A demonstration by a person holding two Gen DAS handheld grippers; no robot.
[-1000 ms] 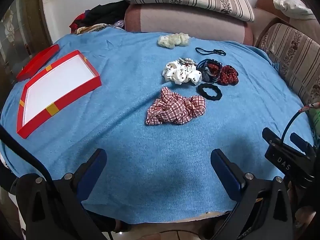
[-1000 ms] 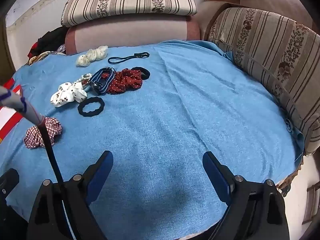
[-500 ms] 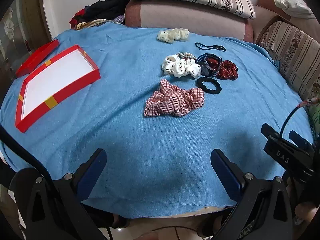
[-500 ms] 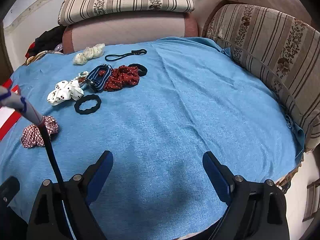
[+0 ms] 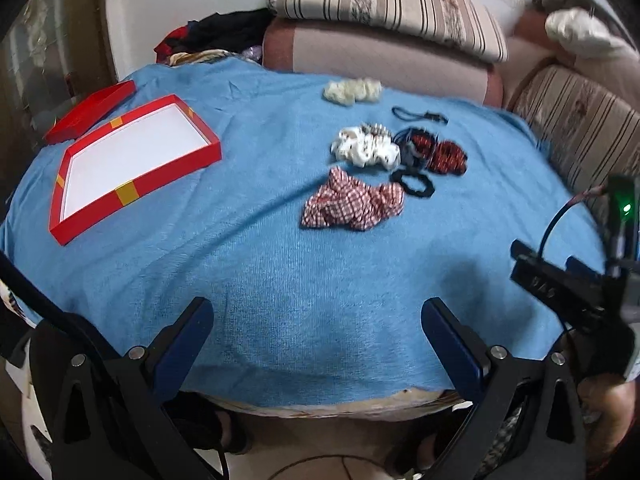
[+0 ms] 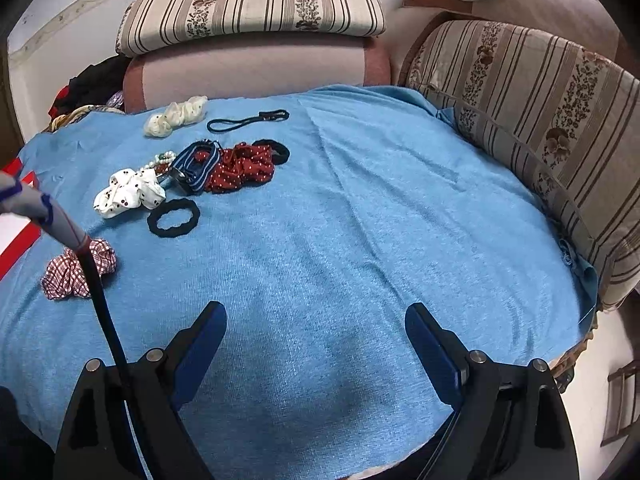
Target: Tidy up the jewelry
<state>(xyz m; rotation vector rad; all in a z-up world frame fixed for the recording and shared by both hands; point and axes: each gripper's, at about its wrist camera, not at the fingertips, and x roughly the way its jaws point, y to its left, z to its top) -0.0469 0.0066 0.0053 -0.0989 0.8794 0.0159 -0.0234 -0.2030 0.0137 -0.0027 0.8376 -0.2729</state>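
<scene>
Several hair ties lie on a blue cloth (image 5: 280,272): a red plaid scrunchie (image 5: 352,204) (image 6: 76,270), a white spotted scrunchie (image 5: 364,150) (image 6: 128,192), a black ring (image 5: 414,184) (image 6: 174,217), a red dotted scrunchie (image 5: 446,156) (image 6: 240,168), a navy striped one (image 6: 196,164), a cream scrunchie (image 5: 352,90) (image 6: 176,116), a thin black band (image 5: 418,114) (image 6: 248,120). An open red box with white inside (image 5: 132,160) lies at the left. My left gripper (image 5: 316,316) is open and empty near the front edge. My right gripper (image 6: 316,320) is open and empty over bare cloth.
A red lid (image 5: 90,110) lies behind the box. Striped sofa cushions (image 6: 252,12) (image 6: 540,120) ring the table's back and right. Dark clothes (image 5: 224,36) are piled at the back left. The right gripper's body (image 5: 568,288) shows in the left wrist view.
Both grippers have drawn back and up a little from the table, so the hair ties look slightly farther. Nothing on the cloth has moved.
</scene>
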